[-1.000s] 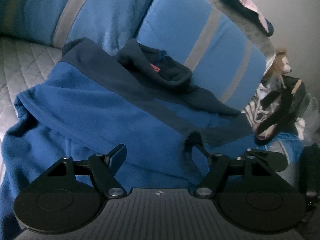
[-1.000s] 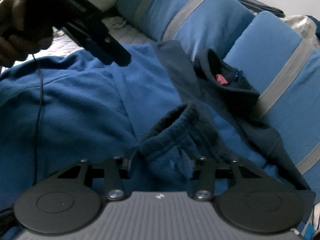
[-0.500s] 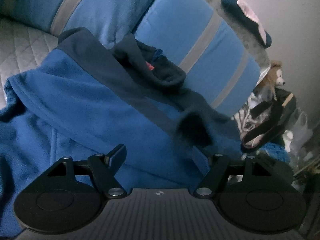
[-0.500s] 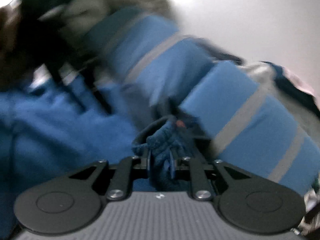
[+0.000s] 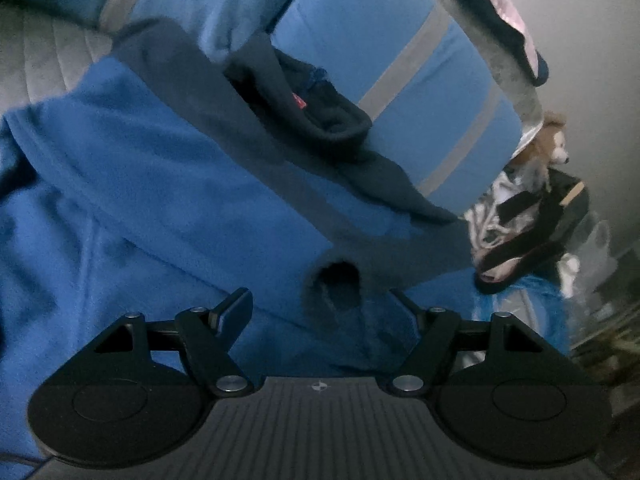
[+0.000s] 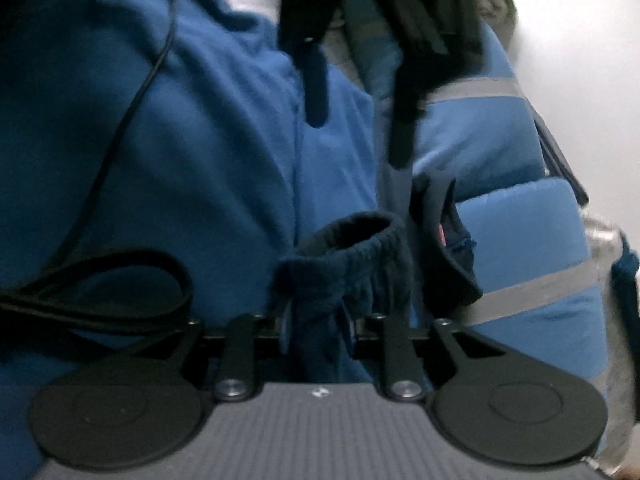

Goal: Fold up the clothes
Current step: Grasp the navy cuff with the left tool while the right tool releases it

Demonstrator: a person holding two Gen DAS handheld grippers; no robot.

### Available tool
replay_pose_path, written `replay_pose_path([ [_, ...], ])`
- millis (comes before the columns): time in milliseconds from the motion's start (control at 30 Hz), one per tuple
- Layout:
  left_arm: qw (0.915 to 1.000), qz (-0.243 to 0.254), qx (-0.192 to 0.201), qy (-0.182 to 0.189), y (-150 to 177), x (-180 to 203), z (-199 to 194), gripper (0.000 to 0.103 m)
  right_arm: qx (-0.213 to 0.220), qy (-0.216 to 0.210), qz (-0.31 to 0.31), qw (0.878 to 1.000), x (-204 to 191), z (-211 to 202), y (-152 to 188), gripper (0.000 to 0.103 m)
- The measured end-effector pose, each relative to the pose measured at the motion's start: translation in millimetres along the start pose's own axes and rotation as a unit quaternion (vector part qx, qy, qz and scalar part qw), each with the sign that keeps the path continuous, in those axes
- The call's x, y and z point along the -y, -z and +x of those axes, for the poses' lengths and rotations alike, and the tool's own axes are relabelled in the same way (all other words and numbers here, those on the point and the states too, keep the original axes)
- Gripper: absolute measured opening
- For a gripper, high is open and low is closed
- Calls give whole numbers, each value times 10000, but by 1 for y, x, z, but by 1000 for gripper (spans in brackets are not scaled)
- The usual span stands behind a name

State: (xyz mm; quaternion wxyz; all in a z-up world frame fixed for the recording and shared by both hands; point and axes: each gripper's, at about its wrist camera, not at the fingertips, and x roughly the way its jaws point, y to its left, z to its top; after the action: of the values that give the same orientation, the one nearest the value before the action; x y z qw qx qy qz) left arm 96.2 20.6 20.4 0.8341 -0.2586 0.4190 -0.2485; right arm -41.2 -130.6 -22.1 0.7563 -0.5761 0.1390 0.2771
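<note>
The right gripper has the dark sleeve cuff of the blue fleece top between its fingers. Its jaws are opening just now, and the cuff still sits bunched in the gap, so the hold looks loose. I think this step is laying the sleeve across the body of the top. To do it well, let go only when the cuff lies flat on the blue cloth, not when it is puffed up like this. Then pull the gripper straight back so the cuff does not drag along.

The left gripper is wide open and holds nothing. Right in front of it, between its fingers, is the same cuff, with its round hole facing the camera. It could press the sleeve down a bit so it stays put.

Past both grippers, the top is spread out on the bed. Its dark collar with a small red tag leans on the striped blue pillows. A black cable hangs over the top, left of the right gripper. Keep it out of the fold.
</note>
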Motion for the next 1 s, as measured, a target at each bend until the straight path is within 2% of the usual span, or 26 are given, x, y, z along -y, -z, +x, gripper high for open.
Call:
replay_pose_path([
  [67,9994,-268,-122,172,0,-5,4,72,-45,14,59,10000,0,4,-2,40],
  [100,9986,-412,-190,254,1,-7,7,72,-68,21,88,9999,0,7,-3,35],
  [133,9970,-621,-301,363,1,-10,10,72,-88,30,124,9999,0,9,-4,20],
  [167,9945,-835,-424,473,2,-14,14,72,-38,100,340,9994,6,8,-5,16],
  [267,9835,-1408,-721,873,4,-20,26,73,68,250,882,9958,21,2,-8,14],
  [367,9767,-1650,-743,1156,8,-20,35,76,173,399,1416,9890,37,-4,-11,13],
  [500,9656,-2040,-843,1371,14,-20,51,77,188,420,1470,9881,38,-5,-15,13],
  [600,9633,-2191,-792,1335,13,-18,62,77,208,394,1433,9887,34,-7,-17,13],
  [700,9656,-2274,-588,1119,13,-15,67,74,253,393,1361,9896,27,-15,-18,13],
  [767,9660,-2293,-546,1064,12,-15,70,56,285,383,1323,9901,25,-17,-17,13],
  [800,9667,-2284,-560,1013,12,-14,71,52,302,378,1336,9899,25,-18,-15,13],
  [867,9668,-2284,-545,1011,11,-15,71,47,335,368,1361,9894,25,-21,-13,13],
  [1000,9655,-2306,-461,1116,11,-16,71,46,396,374,1385,9889,27,-25,-11,13],
])
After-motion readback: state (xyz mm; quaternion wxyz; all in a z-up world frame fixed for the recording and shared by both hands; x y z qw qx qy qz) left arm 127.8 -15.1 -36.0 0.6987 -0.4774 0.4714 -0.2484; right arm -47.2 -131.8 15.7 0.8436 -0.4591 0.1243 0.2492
